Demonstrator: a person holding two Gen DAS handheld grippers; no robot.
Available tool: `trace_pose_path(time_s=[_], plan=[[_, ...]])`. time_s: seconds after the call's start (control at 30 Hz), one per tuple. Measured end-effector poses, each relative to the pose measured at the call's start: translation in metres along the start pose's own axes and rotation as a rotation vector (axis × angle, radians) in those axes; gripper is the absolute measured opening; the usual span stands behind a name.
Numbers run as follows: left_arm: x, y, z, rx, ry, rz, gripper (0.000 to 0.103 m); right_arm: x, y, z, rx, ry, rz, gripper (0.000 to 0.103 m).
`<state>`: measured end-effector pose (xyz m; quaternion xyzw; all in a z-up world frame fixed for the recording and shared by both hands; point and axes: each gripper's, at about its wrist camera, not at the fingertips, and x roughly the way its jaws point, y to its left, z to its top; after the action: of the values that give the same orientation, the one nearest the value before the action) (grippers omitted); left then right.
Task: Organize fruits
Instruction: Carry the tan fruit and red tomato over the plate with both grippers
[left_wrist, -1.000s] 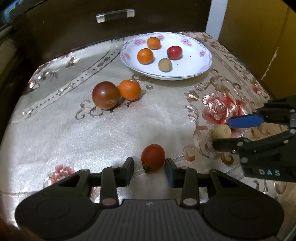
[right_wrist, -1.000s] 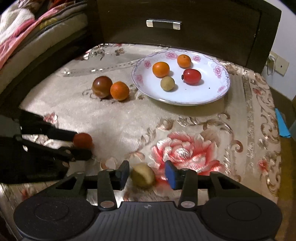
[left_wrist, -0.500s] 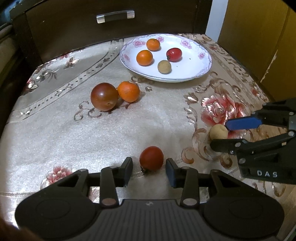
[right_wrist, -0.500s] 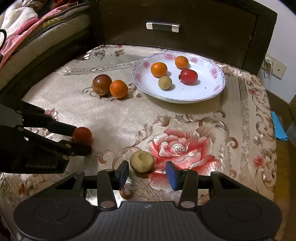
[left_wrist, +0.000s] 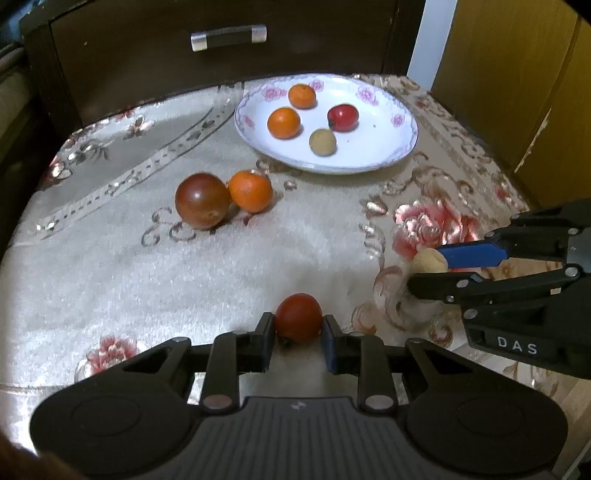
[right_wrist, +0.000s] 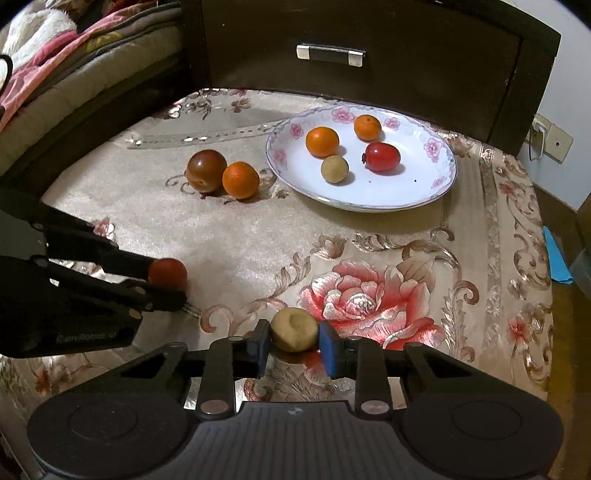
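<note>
My left gripper (left_wrist: 297, 322) is closing on a small red tomato (left_wrist: 297, 314) that sits on the floral tablecloth, both pads touching its sides. To its right, my right gripper (right_wrist: 293, 335) is closing on a round tan fruit (right_wrist: 293, 328), pads against it. Each gripper shows in the other's view: the right gripper (left_wrist: 424, 269) with the tan fruit (left_wrist: 424, 260), the left gripper (right_wrist: 168, 284) with the tomato (right_wrist: 168, 271). A white flowered plate (left_wrist: 384, 155) at the back holds two oranges, a red tomato and a tan fruit. A dark tomato (left_wrist: 202, 201) and an orange (left_wrist: 251, 191) lie left of it.
A dark wooden drawer front with a metal handle (left_wrist: 228, 36) stands behind the table. A yellow-brown cabinet (left_wrist: 517, 92) is at the right in the left wrist view. A bed with blankets (right_wrist: 55, 66) lies left, and a wall socket (right_wrist: 541, 129) right.
Both grippers' jaws have closed in onto their fruit: the left onto the red tomato, the right onto the tan fruit. The tan fruit now sits centred between the right pads.
</note>
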<state>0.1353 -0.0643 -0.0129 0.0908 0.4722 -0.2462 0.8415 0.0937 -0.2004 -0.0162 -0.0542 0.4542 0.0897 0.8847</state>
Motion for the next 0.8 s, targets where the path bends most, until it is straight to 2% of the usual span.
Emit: trace_pose_path(time_s=[0.33, 0.8], plan=[[-0.010, -0.010, 0.031, -0.024, -0.079, -0.018, 0.035, -0.015, -0.006, 0.017, 0.054, -0.076, 0.006, 0.022], [0.003, -0.010, 0.083, -0.059, -0.119, 0.007, 0.034, -0.018, -0.039, 0.056, 0.176, -0.165, -0.044, 0.023]])
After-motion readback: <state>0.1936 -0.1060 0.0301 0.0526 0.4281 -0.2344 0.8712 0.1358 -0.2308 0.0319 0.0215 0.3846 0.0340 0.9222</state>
